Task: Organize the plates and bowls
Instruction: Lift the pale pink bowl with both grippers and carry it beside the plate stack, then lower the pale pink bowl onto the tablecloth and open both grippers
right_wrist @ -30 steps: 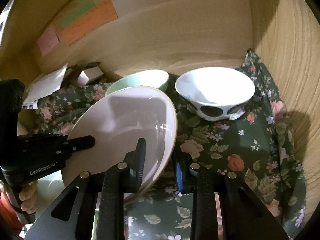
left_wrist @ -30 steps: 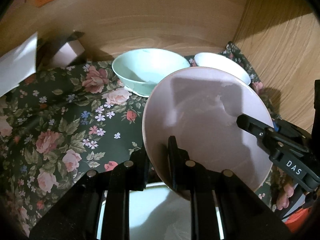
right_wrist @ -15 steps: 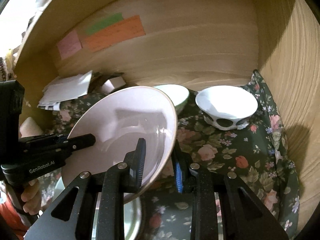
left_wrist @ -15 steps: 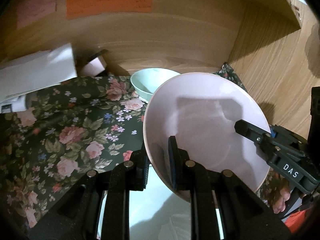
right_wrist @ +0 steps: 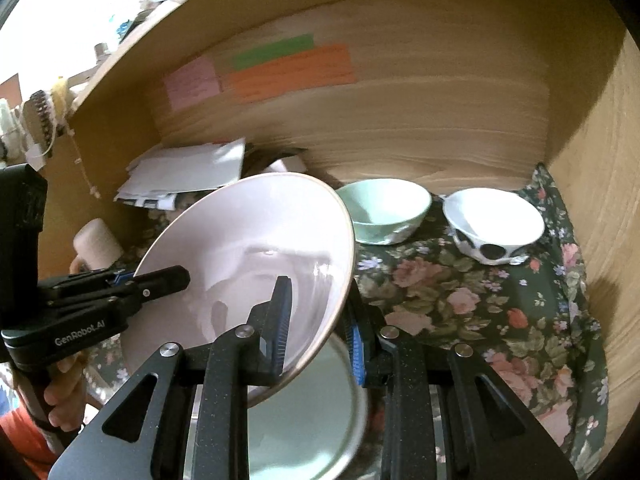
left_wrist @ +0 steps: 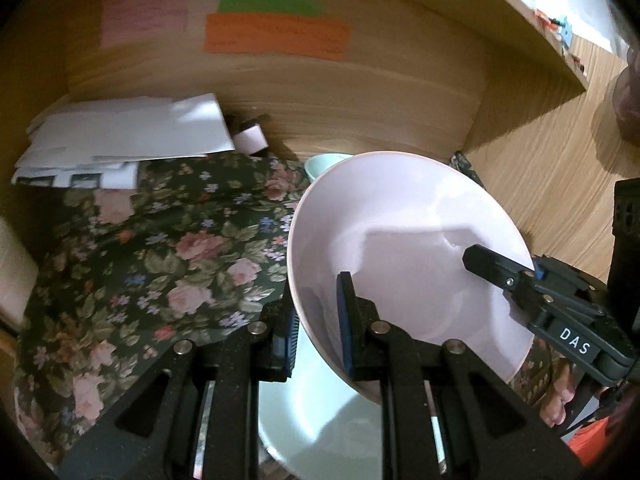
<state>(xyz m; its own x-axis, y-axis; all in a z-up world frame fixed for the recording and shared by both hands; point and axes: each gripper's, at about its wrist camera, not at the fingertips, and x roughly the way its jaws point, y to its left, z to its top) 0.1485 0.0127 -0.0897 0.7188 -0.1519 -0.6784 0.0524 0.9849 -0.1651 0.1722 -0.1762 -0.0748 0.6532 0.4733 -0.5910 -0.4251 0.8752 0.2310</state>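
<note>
Pink plate: large, pale, thin brown rim, raised and tilted, clamped at opposite rim edges by left gripper and right gripper. Pale green plate: flat, directly below the pink plate, partly hidden. Mint bowl: upright, at the back wall. White bowl: black spots outside, upright, just beside the mint bowl, nearer the right wall.
</note>
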